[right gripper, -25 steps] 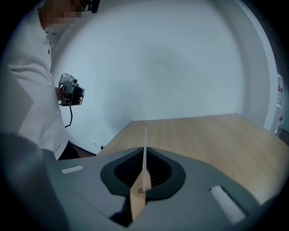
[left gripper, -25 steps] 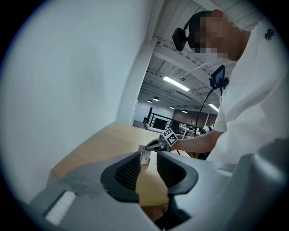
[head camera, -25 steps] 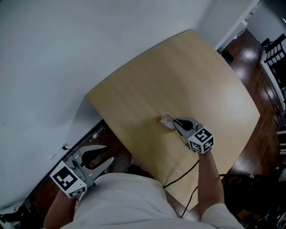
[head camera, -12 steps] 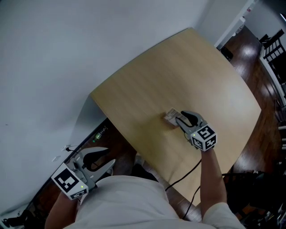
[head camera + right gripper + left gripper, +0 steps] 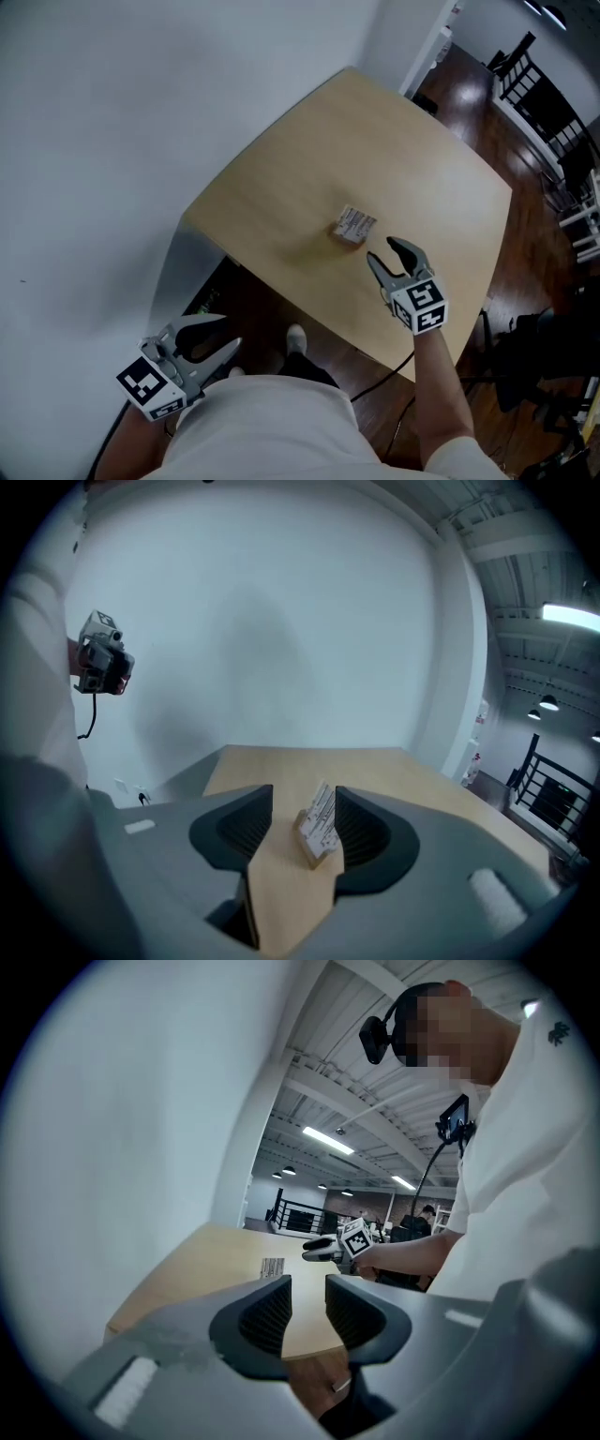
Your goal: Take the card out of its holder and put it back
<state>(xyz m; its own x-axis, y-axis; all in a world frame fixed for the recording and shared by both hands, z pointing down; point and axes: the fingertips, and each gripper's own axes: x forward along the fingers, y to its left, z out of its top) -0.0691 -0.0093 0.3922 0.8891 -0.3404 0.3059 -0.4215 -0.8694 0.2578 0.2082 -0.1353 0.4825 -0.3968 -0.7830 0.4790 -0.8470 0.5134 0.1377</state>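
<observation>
Centrally, card [image 5: 357, 221] stands in holder [image 5: 344, 234] on worktop [image 5: 422, 169]; right tool [image 5: 381, 248], jaws just spread wide, empty, nearby; left tool [image 5: 232, 328], lower left, parted, empty.

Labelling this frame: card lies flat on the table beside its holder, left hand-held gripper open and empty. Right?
No. The card stands in its holder, not flat beside it; the right gripper view shows it. The left hand-held gripper is open and empty, as you say.
</observation>
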